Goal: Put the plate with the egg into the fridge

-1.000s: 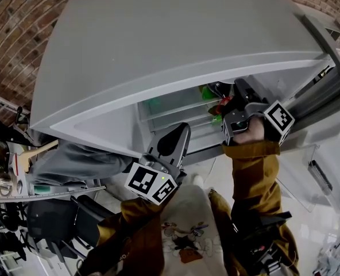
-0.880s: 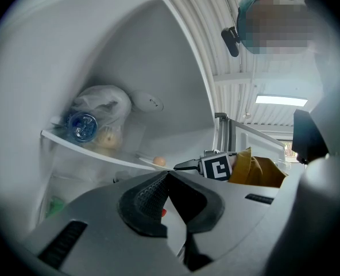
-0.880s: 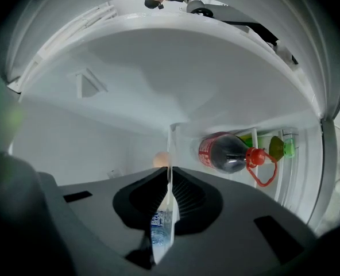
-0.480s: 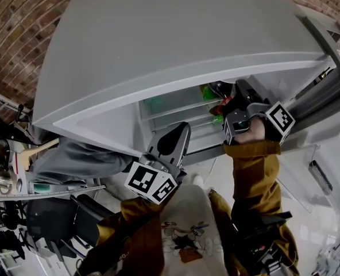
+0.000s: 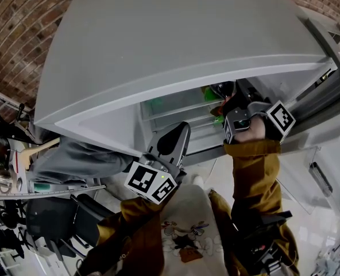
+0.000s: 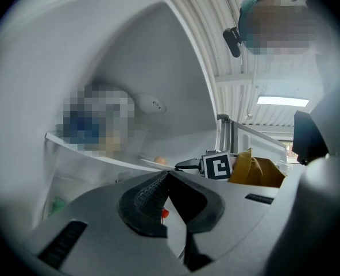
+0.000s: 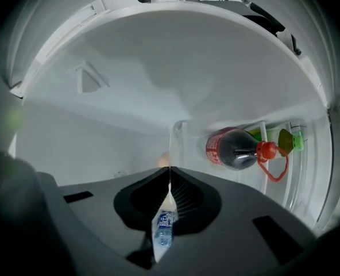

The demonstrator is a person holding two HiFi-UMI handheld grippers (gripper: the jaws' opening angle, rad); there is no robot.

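Right gripper (image 7: pixel 170 172) is clamping the plate (image 6: pixel 147 162) by its rim.
Jaws have just been closing on it, egg (image 6: pixel 160 160) at 12 o'clock; left gripper (image 6: pixel 169 176) closed, empty.

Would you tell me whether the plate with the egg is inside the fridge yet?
Inside. The left gripper view shows the plate with the egg over a fridge shelf, the right gripper, jaws just closed, pinching its rim.

Nothing legible — print on the cola bottle (image 7: pixel 239 149) looks too blurred.
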